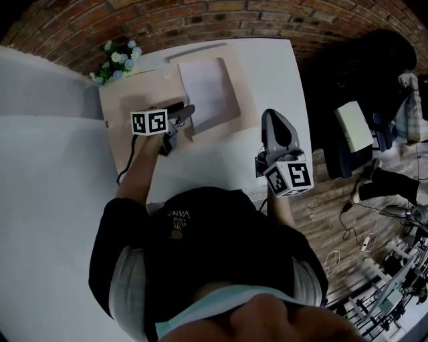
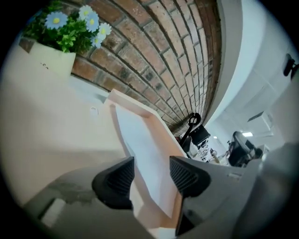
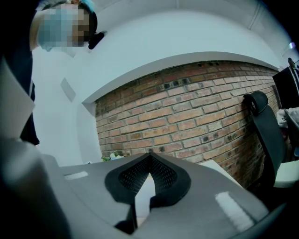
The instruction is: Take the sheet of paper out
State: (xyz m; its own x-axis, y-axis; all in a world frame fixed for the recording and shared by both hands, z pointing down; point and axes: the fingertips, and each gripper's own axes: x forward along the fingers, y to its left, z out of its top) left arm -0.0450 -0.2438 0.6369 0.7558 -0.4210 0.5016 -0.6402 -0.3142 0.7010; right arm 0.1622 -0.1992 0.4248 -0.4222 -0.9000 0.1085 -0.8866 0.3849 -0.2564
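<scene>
A white sheet of paper [image 1: 207,90] lies inside a flat beige folder [image 1: 239,83] on the white table [image 1: 281,73]. My left gripper [image 1: 186,113] is at the folder's near left corner. In the left gripper view it [image 2: 150,175] stands open, and the sheet [image 2: 140,140] and the folder's raised beige edge [image 2: 164,135] run between its black pads [image 2: 117,179] without being pressed. My right gripper [image 1: 275,119] hovers over the table's near right part, clear of the folder. Its jaws [image 3: 149,163] are shut with nothing in them.
A pot of blue and white flowers [image 1: 119,61] stands at the table's far left corner, against the brick wall [image 1: 267,17]. A beige mat [image 1: 124,100] lies under the folder. Right of the table stand a dark office chair [image 3: 266,130] and clutter on the wooden floor [image 1: 354,133].
</scene>
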